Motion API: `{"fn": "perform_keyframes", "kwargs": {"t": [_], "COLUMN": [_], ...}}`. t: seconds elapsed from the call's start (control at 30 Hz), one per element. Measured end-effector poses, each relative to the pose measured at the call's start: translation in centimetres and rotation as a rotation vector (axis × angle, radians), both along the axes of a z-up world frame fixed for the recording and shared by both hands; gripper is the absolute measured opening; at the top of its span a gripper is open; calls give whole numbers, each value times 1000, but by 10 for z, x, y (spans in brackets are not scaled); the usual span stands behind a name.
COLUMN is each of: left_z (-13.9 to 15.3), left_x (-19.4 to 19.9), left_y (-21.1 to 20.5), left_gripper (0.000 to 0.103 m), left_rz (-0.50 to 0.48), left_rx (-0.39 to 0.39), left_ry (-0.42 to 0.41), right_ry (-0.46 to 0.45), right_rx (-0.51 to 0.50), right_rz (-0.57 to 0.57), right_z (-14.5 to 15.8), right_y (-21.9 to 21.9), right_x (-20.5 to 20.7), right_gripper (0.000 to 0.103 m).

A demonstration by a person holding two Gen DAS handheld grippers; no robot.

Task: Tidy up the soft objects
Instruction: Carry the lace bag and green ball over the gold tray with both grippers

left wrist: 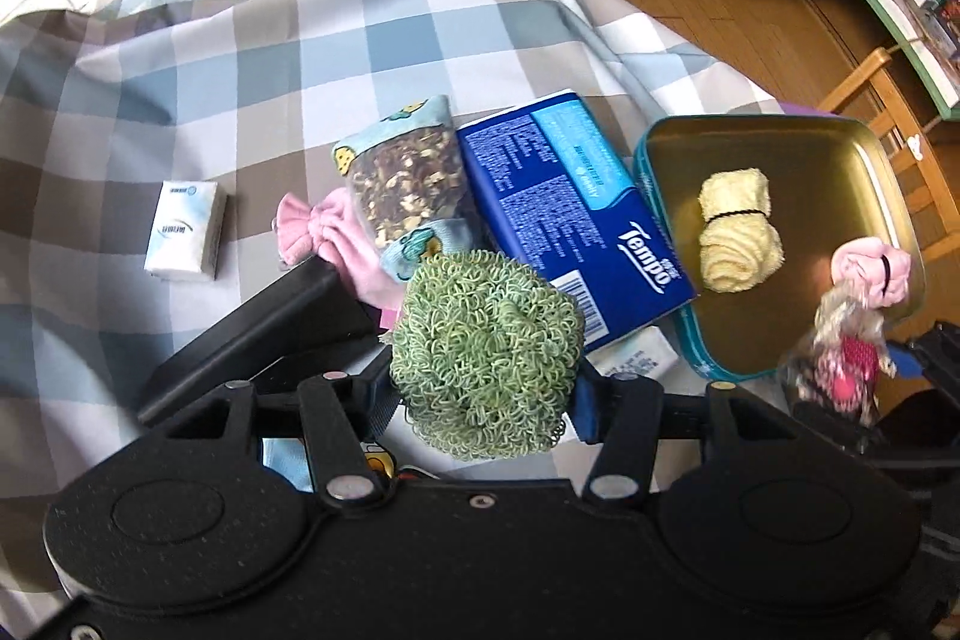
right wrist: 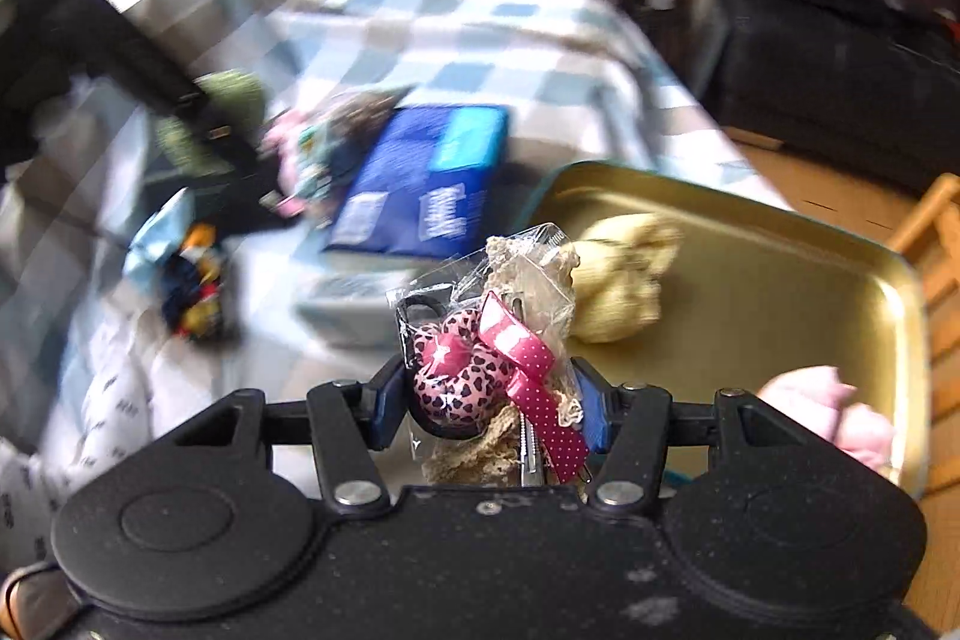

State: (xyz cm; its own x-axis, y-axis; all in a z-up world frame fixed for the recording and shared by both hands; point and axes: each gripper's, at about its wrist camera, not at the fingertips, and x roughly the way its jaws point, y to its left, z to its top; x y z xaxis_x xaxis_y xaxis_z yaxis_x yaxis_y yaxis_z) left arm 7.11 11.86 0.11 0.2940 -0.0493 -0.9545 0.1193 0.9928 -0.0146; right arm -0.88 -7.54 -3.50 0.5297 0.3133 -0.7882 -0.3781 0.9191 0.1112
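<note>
My left gripper [left wrist: 486, 391] is shut on a green ball of curly loops [left wrist: 486, 328], held above the checked cloth. My right gripper [right wrist: 489, 403] is shut on a clear bag of pink leopard-print hair accessories [right wrist: 474, 346], at the near edge of a gold tin tray [right wrist: 780, 250]. The tray [left wrist: 810, 160] holds a rolled yellow towel [left wrist: 738, 232] and a rolled pink cloth [left wrist: 870, 268], both tied with black bands. The bag [left wrist: 840, 358] also shows at the tray's near corner in the left wrist view.
On the checked cloth [left wrist: 300, 10] lie a blue Tempo tissue pack [left wrist: 570, 202], a snack bag [left wrist: 408, 184], a pink cloth [left wrist: 324, 232], a small tissue pack [left wrist: 186, 232] and a black box [left wrist: 270, 328]. Wooden floor [left wrist: 720, 16] and a chair [left wrist: 888, 100] lie to the right.
</note>
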Motion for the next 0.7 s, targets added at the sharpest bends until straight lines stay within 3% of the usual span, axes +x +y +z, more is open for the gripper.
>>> {"fn": "perform_keyframes", "kwargs": {"t": [0.13, 0.23, 0.37, 0.5, 0.63, 0.7], "left_z": [23, 38, 46, 41, 19, 1], "left_x": [5, 15, 28, 27, 12, 5], "left_y": [-33, -63, -99, -123, -132, -136], "left_gripper": [53, 53, 53, 53, 53, 53], "left_rz": [-83, -111, -78, 18, 83, 117], "left_rx": [95, 132, 78, -15, -83, -59], "left_ry": [-8, -78, -180, -258, -273, -266], "right_ry": [-41, -83, -112, -102, -85, -90], "right_rx": [20, 33, 61, 112, 175, 170], "right_rz": [-174, -290, -436, -553, -608, -614], "right_z": [-1, -4, -10, -13, -14, -13], "right_y": [-34, -51, -73, -94, -105, -105], "right_x": [15, 23, 29, 29, 30, 32], "right_gripper": [55, 55, 55, 55, 55, 55]}}
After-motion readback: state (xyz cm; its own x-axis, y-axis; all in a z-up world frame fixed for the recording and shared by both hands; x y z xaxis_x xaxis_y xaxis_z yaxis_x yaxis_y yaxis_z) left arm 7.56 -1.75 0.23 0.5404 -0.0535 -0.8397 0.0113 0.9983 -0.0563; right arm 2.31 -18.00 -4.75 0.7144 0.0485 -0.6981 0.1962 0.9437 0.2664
